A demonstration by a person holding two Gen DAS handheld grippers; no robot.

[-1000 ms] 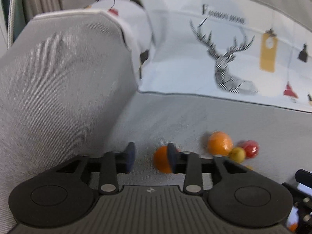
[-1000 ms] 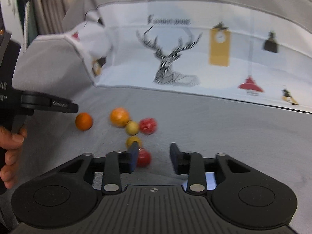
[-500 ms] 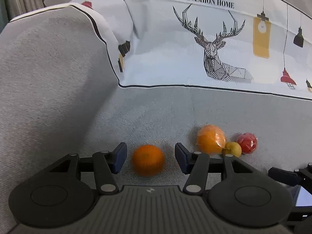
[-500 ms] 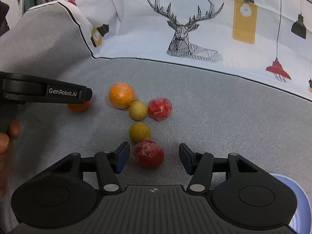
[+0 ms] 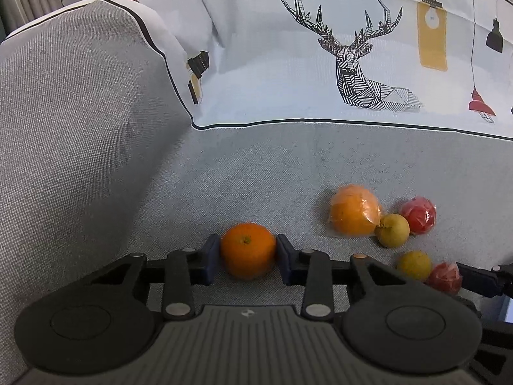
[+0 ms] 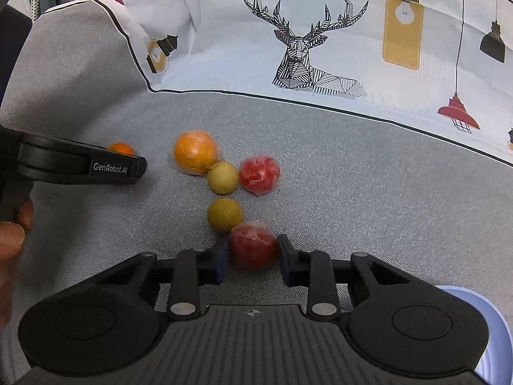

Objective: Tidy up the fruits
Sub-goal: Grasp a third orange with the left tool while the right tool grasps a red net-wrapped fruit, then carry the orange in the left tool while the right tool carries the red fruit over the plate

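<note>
A small orange [image 5: 247,250] lies on the grey sofa seat [image 5: 256,166] between the pads of my left gripper [image 5: 247,258]. The jaws are closing and both pads touch its sides. In the right wrist view my right gripper [image 6: 253,255] is closing on a red fruit in clear wrap [image 6: 253,247], pads against it. Just beyond lie two yellow-green fruits [image 6: 224,214] [image 6: 222,178], a wrapped large orange [image 6: 195,150] and another wrapped red fruit [image 6: 259,175]. The left gripper's finger [image 6: 80,163] hides most of the small orange [image 6: 121,148] there.
A white cushion with a deer print [image 5: 352,64] leans along the back. The grey armrest [image 5: 80,112] rises at the left. A pale blue dish rim [image 6: 490,327] shows at the lower right. A person's hand [image 6: 12,234] holds the left gripper.
Both grippers have come down over the fruit. Their jaws first widened and then closed in, the left onto the small orange and the right onto the near red fruit.
</note>
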